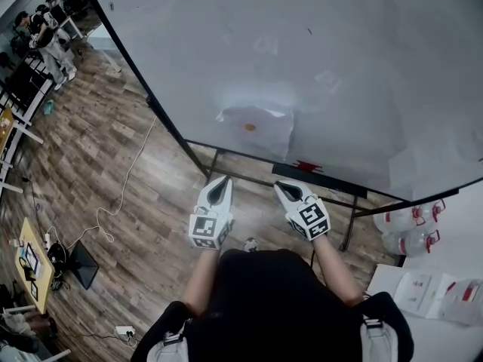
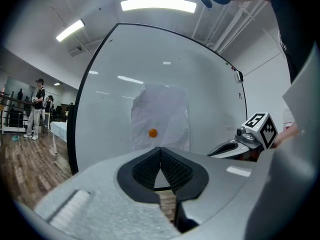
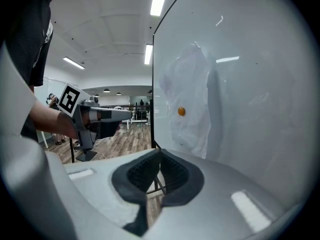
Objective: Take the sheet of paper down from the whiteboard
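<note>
Risks first:
- Both tongs are closed with nothing in them. Left tongs (image 2: 160, 169): pads meet at the tip. Right tongs (image 3: 160, 171): same. If I reach the whiteboard (image 1: 324, 59) like this, I just poke it. The jaws need to open first.
- The sheet of paper (image 1: 256, 132) is held by one orange magnet (image 1: 250, 127). If I yank the sheet with the magnet still on, I expect a tear at that spot, or the magnet skids off and drops to the wood floor (image 1: 106, 164).
- The sheet looks crumpled but lies close to the board. An edge pinch could slip, and the likely result is scraping the board instead of catching paper.
- The board is on a stand, so a hard push might shift it.

Positions:
- The sheet is low on the board, just above the bottom rail. It's ahead of both tongs and roughly between them, with no contact and a clear gap.
- In the left gripper view the sheet (image 2: 161, 115) is dead ahead above the closed tip, and the magnet (image 2: 153, 132) is near its lower left.
- In the right gripper view the sheet (image 3: 192, 104) is ahead and slightly right, with the board seen at a slant and the magnet (image 3: 181, 111) mid-sheet.
- The tongs are side by side, near each other but not touching.
</note>
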Demonstrator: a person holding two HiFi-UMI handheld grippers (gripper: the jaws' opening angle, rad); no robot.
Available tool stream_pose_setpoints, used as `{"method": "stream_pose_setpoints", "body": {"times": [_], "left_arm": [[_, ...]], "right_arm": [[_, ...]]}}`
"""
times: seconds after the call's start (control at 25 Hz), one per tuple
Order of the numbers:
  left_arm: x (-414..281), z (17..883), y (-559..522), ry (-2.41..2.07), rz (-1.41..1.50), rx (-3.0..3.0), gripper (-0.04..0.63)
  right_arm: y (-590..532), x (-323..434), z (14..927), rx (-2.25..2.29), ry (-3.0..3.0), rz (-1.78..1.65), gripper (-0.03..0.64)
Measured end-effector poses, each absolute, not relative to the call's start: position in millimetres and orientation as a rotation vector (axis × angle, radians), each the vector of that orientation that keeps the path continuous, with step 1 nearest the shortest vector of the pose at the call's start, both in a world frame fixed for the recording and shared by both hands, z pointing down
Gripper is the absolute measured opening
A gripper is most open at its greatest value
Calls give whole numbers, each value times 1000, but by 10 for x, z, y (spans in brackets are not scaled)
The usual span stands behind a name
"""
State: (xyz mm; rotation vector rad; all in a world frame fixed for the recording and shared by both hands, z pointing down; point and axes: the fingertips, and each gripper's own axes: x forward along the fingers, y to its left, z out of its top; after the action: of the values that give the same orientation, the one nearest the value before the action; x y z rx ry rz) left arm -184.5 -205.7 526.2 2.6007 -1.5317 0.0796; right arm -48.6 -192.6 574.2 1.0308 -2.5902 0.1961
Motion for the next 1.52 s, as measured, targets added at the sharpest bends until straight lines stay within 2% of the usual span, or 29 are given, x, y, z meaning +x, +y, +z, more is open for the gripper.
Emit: {"method": "stream_pose_setpoints", "body": {"times": [0.76, 1.12, 1.52], "left_arm": [[-1761, 5310, -2390, -1550, 71, 2591, 11], [-1628, 5315, -2588, -1625, 47, 2524, 11], [-1434, 5316, -2868, -1603, 82, 2545, 12]], "right_arm": [[-2288, -406, 5566, 1068, -2653, 159, 4], [-2528, -170, 4981, 1071, -2789, 77, 4], [-2732, -20, 4997, 1079, -2825, 171, 4]]}}
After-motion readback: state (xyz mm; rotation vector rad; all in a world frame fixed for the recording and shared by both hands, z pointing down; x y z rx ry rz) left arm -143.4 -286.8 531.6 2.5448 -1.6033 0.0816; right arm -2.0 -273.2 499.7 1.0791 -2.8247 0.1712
